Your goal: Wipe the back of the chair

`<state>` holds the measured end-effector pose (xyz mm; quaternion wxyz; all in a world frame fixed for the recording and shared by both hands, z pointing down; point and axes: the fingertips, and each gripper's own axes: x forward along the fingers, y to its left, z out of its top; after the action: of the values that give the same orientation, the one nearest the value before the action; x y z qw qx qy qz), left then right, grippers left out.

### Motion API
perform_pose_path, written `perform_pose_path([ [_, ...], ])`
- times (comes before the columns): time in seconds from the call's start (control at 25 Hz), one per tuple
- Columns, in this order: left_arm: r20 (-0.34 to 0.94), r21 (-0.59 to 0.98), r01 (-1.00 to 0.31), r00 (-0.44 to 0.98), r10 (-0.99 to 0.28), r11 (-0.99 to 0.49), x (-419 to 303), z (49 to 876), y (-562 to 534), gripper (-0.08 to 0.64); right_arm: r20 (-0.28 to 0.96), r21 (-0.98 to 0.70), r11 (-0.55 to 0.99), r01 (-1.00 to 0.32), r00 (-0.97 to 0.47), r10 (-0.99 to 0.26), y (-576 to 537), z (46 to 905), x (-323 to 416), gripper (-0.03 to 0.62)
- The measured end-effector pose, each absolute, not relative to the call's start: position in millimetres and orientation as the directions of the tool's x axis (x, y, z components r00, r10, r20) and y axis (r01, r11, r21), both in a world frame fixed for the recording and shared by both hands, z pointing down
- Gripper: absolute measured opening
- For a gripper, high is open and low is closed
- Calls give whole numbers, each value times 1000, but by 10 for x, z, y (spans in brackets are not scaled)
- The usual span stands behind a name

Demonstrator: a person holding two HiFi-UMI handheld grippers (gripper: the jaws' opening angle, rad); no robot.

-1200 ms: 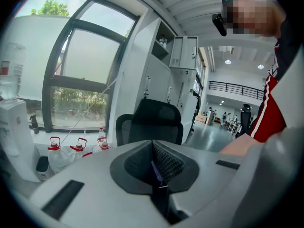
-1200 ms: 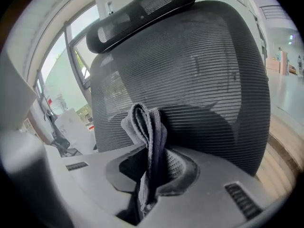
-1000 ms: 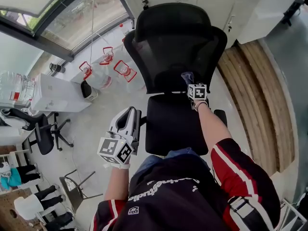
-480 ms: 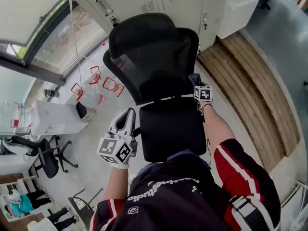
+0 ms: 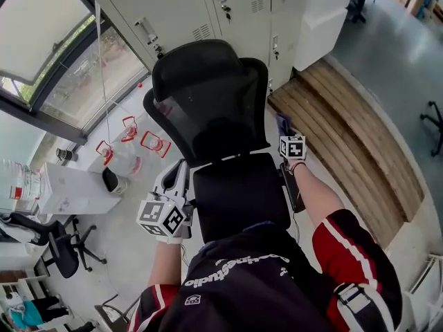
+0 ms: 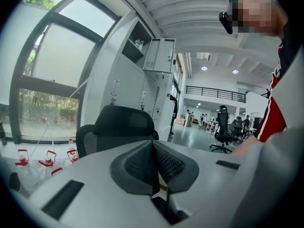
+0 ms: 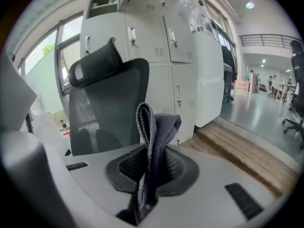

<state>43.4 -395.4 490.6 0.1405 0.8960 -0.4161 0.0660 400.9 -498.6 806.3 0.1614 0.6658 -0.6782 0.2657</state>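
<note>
Slid rightward off the back (image 5: 208,106): right claw (image 5: 285,135) clamped on the cloth (image 7: 154,127), upright back now just ahead-left of it. Left claw (image 5: 180,173) pressed together, empty, lower down; right looks nearer for wiping.

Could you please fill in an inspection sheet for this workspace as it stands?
Surface: grey floor under the chair.
Job's things: black chair back, upright; grey cloth.
Clutter: red-handled water jugs by the window.
Grippers: right gripper shut on the cloth, beside the chair back; left gripper shut, nothing seen between its jaws.
Cables: thin cord hanging at the window.
Surroundings: lockers, wooden platform.
</note>
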Motion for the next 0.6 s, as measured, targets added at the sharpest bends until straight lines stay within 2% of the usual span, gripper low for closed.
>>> perform_pose_path([
  [0.32, 167, 194, -766, 642, -749, -613, -8, 4539, -3739, 25, 419, -8, 198, -980, -183, -889, -4578, 6447, 3004, 61],
  [0.6, 145, 169, -781, 623, -769, -601, -511, 4246, -3432, 25, 293, -56, 321, -945, -323, -900, -3870, 5202, 1903, 61],
])
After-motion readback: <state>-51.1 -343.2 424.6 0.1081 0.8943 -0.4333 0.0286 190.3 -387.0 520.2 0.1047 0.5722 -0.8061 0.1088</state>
